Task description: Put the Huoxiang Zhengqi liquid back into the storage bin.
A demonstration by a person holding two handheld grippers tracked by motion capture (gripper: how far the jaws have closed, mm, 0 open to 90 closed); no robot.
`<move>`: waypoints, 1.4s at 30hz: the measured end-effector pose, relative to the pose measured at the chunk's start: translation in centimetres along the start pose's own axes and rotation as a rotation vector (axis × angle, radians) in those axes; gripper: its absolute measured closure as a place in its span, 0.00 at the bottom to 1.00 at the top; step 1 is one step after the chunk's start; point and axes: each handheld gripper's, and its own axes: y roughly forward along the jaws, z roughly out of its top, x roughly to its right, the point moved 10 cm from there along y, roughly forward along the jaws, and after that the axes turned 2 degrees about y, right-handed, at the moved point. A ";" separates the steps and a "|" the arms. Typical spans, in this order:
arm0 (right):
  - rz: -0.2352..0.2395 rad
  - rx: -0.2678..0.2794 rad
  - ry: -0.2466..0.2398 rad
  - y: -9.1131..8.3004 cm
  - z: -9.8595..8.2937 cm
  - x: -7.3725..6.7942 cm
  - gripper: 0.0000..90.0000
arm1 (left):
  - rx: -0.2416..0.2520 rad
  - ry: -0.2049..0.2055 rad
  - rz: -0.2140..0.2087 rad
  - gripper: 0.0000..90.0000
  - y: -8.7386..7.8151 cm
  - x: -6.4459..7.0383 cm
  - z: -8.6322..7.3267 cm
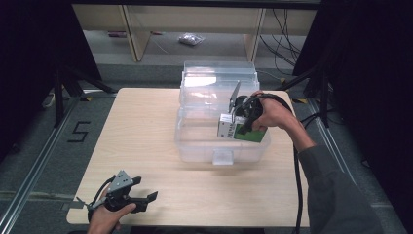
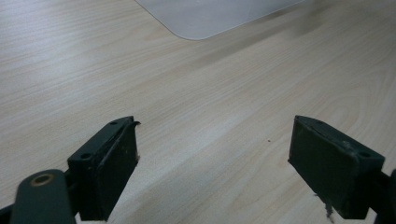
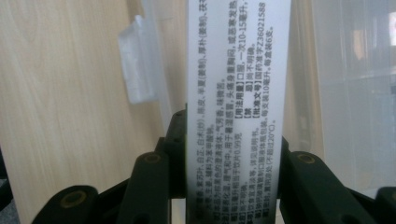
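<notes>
My right gripper (image 1: pixel 242 118) clamps a white-and-green printed cardboard box (image 1: pixel 242 131) over the clear plastic storage bin (image 1: pixel 195 141). My left gripper (image 1: pixel 146 200), jaws apart, hovers near the pale wooden table's (image 1: pixel 146 131) front edge.

My left tongs (image 1: pixel 146 199) are black, with a grey three-cornered plate on top and a thin black cable trailing behind. Their jaws end in flat dark pads (image 2: pixel 116 163), scuffed, fixed with small screws. My right tongs (image 1: pixel 242 123) are black too, brass-ringed at the pivots, trailing a thick black cable past my grey sleeve (image 1: pixel 336 195).
</notes>
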 end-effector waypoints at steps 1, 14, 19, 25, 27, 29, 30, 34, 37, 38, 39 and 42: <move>0.003 -0.001 0.015 0.5 -0.2 0.3 0.72 | -0.014 0.010 0.000 0.17 -0.1 -0.1 -0.1; 0.033 -0.023 0.046 3.5 -1.3 1.2 0.72 | -0.012 0.006 0.000 0.16 0.0 0.0 -0.1; 0.034 -0.028 0.034 4.3 -1.8 1.9 0.72 | -0.009 0.000 -0.004 0.17 0.0 0.0 -0.1; 0.045 -0.036 0.042 5.1 -2.1 1.9 0.72 | -0.017 0.007 -0.004 0.17 0.0 0.0 -0.2; 0.045 -0.033 0.057 5.5 -2.2 1.9 0.72 | -0.010 -0.001 -0.003 0.16 0.0 0.0 -0.1; 0.047 -0.047 0.051 5.9 -2.4 1.8 0.72 | -0.013 0.000 0.002 0.17 0.0 0.0 -0.1; 0.047 -0.047 0.051 5.9 -2.4 1.8 0.72 | -0.013 0.001 0.002 0.17 0.0 0.0 -0.1; 0.056 -0.050 0.047 6.2 -2.4 1.7 0.72 | -0.005 -0.002 -0.001 0.17 0.1 0.0 -0.1; 0.063 -0.040 0.048 6.4 -2.4 1.6 0.72 | -0.010 0.007 0.000 0.16 0.0 -0.1 -0.1; 0.070 -0.045 0.087 6.4 -2.5 1.3 0.72 | -0.012 0.014 -0.002 0.16 0.0 -0.1 -0.1; 0.059 -0.047 0.041 6.7 -2.8 1.8 0.72 | -0.028 0.015 0.008 0.16 -0.2 -0.1 -0.2; 0.062 -0.022 0.007 7.0 -2.8 2.0 0.72 | -0.006 0.001 -0.002 0.17 0.1 0.0 -0.1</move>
